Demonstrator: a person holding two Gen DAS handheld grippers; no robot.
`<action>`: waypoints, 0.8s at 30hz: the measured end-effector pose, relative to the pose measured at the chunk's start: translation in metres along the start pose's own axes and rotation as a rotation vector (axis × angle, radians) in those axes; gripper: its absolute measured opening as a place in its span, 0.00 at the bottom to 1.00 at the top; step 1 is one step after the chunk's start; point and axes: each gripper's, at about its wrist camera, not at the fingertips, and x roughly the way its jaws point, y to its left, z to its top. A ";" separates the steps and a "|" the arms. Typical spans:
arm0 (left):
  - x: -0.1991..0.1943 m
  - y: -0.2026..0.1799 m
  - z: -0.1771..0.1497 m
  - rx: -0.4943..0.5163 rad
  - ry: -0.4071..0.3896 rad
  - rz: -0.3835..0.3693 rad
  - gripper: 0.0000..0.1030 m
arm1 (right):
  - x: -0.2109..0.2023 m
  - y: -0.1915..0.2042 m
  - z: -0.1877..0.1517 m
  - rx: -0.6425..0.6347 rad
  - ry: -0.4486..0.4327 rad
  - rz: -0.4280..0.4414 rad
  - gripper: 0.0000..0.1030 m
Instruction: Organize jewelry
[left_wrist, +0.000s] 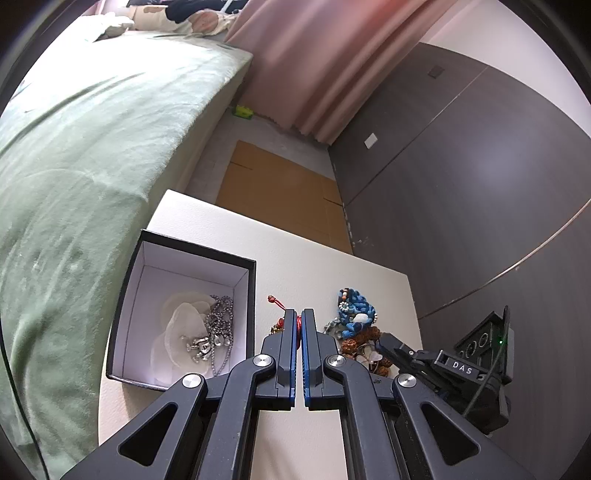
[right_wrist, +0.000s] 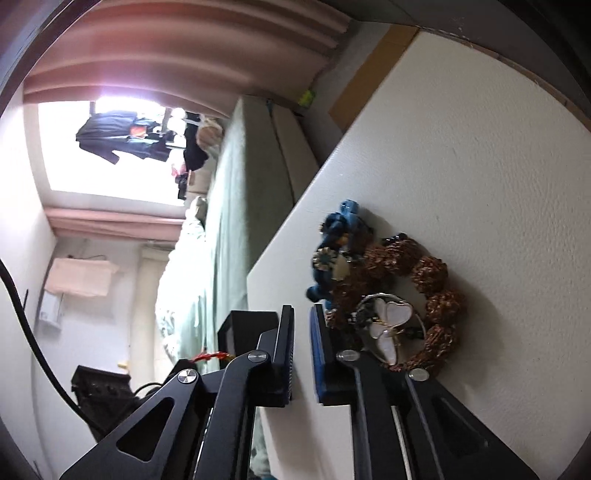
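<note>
The red corded bracelet (left_wrist: 280, 314) sat pinched in the left gripper (left_wrist: 299, 317), jaws nearly closed on it, its knotted cord tail running up and away from the fingertips toward the far table edge. Just left stood the black box (left_wrist: 192, 258), a silver chain (left_wrist: 221, 328) inside. To the right lay the blue braided piece (left_wrist: 356, 314) and brown bead bracelet (right_wrist: 436, 295). The right gripper (right_wrist: 303, 314) hovered beside them, jaws narrowly apart, empty, on the white table (left_wrist: 295, 258).
</note>
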 end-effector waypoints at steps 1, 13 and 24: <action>0.000 0.000 0.000 0.000 -0.001 0.001 0.02 | -0.002 0.003 -0.001 -0.020 -0.007 -0.039 0.09; -0.004 -0.001 -0.003 0.005 -0.006 -0.001 0.02 | -0.022 0.022 0.001 -0.184 -0.034 -0.330 0.29; -0.007 0.002 -0.001 0.001 -0.011 0.001 0.01 | -0.035 0.020 0.004 -0.198 -0.082 -0.403 0.30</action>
